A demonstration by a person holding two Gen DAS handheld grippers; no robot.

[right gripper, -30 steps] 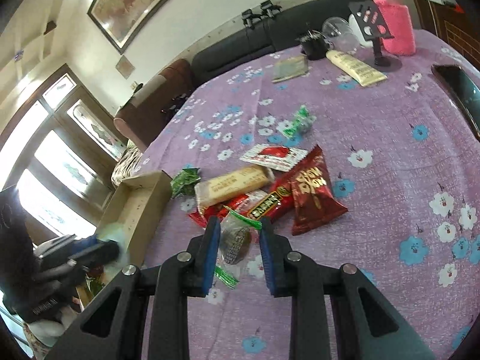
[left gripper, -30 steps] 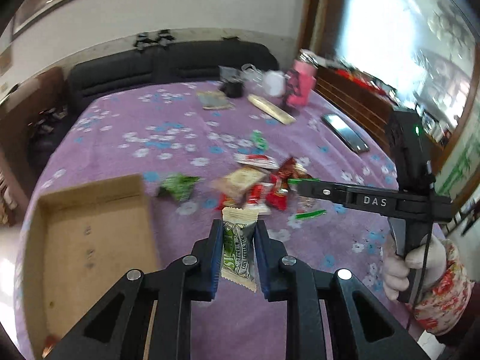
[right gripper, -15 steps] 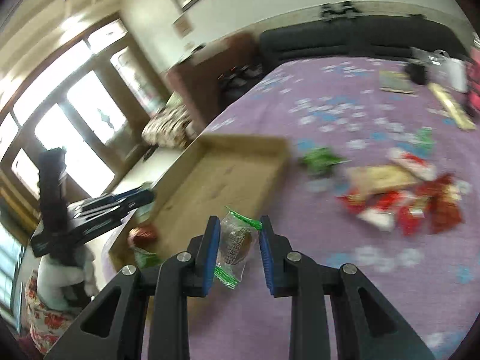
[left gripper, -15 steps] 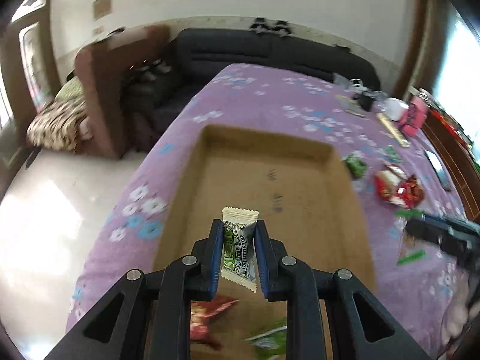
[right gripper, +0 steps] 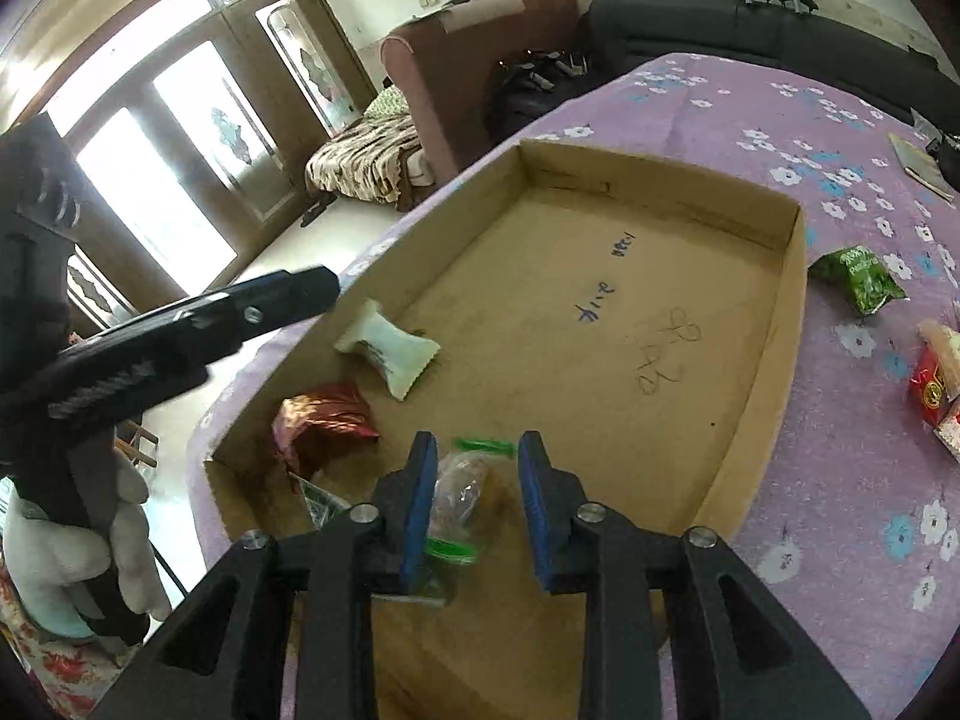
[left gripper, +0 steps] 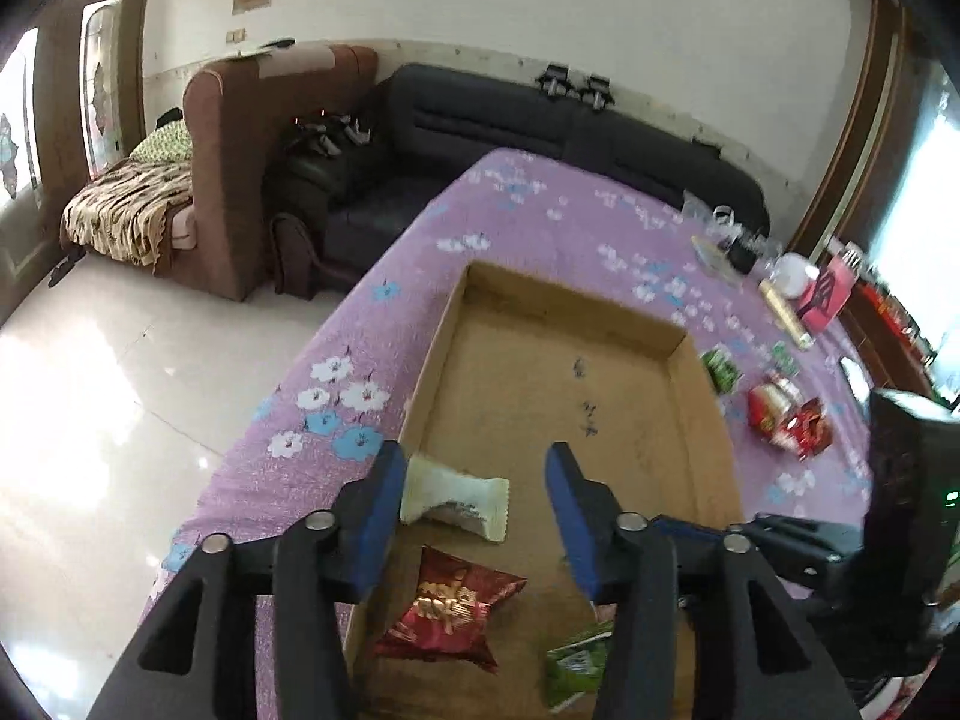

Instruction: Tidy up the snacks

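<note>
Purple floral tablecloth carries a shallow cardboard box near its left edge, dark sofa and brown armchair behind. Left gripper jaws opening — pale wrapped snack touches only the left pad, lying by the box's left wall; right gripper jaws also opening over the near end, clear green-trimmed packet loose between them. Box holds four snacks counting a red packet and a green one — more lie scattered past its right wall.
</note>
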